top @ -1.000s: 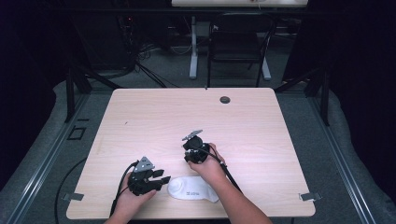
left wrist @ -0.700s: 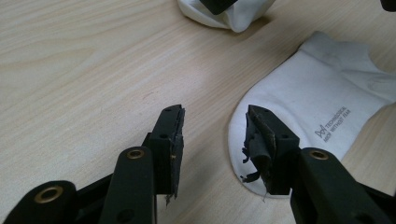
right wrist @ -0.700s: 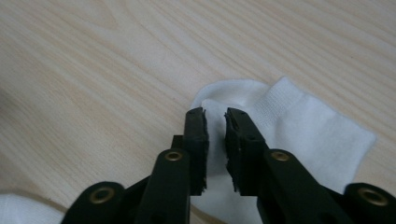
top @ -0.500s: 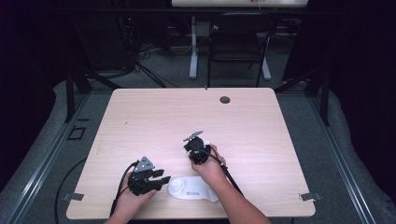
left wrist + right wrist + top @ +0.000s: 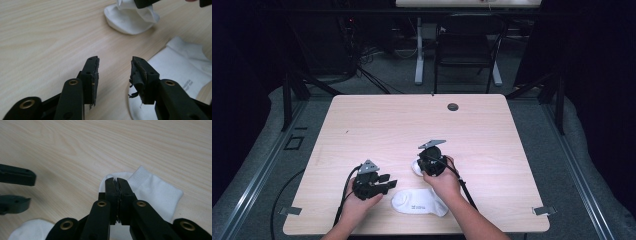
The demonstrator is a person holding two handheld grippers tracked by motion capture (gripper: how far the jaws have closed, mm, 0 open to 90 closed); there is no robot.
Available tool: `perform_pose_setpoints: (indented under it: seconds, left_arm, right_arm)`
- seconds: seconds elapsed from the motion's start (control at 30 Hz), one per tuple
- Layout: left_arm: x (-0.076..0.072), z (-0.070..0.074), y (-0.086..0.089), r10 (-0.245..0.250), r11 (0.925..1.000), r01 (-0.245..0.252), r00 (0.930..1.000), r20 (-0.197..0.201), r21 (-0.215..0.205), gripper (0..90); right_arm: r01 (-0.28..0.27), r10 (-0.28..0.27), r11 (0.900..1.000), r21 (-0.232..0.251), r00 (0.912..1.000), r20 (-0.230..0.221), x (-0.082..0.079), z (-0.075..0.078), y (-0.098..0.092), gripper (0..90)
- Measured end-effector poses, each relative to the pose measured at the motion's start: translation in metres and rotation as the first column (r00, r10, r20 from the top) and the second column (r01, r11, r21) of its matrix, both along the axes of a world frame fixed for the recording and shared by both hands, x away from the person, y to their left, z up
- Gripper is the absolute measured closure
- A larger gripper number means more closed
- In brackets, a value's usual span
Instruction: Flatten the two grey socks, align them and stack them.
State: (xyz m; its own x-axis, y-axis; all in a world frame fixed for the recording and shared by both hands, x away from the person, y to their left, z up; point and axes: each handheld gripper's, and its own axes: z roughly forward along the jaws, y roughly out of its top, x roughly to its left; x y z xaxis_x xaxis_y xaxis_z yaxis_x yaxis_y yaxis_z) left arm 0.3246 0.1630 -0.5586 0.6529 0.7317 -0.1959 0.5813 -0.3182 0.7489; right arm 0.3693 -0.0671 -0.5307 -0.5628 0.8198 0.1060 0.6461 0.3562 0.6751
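Right gripper [image 5: 117, 181] pinches sock [image 5: 155, 192]; left gripper [image 5: 113, 67] beside.

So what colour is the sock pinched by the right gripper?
White; the sock shows best in the right gripper view.

High view overhead, looking forward — both claw views close, sharing the table [image 5: 377, 125].

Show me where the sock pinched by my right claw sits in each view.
High view: the pinched sock peeks out just left of the right claw.
Left gripper view: top centre, hanging from the right claw.
Right gripper view: centre-right, around the shut jaws.
Shared landmark: the flat printed sock lying beside it, nearer the person.
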Motion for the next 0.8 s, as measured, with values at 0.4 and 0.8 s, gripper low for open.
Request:
perform_pose_setpoints:
  seconds: [0.4,0.8]
  left_arm:
    - [0.036,0.008,-0.045,-0.058,0.9959,0.055,0.9971,0.048,0.072,85.4]
    - [0.054,-0.002,-0.066,-0.066,0.9956,0.064,0.9976,0.020,0.067,90.0]
  right_arm:
    - [0.002,-0.003,1.000,0.022,0.9992,0.041,-0.005,0.009,-0.017,88.7]
    - [0.008,-0.010,1.000,0.025,0.9988,0.048,-0.007,0.012,-0.028,88.8]
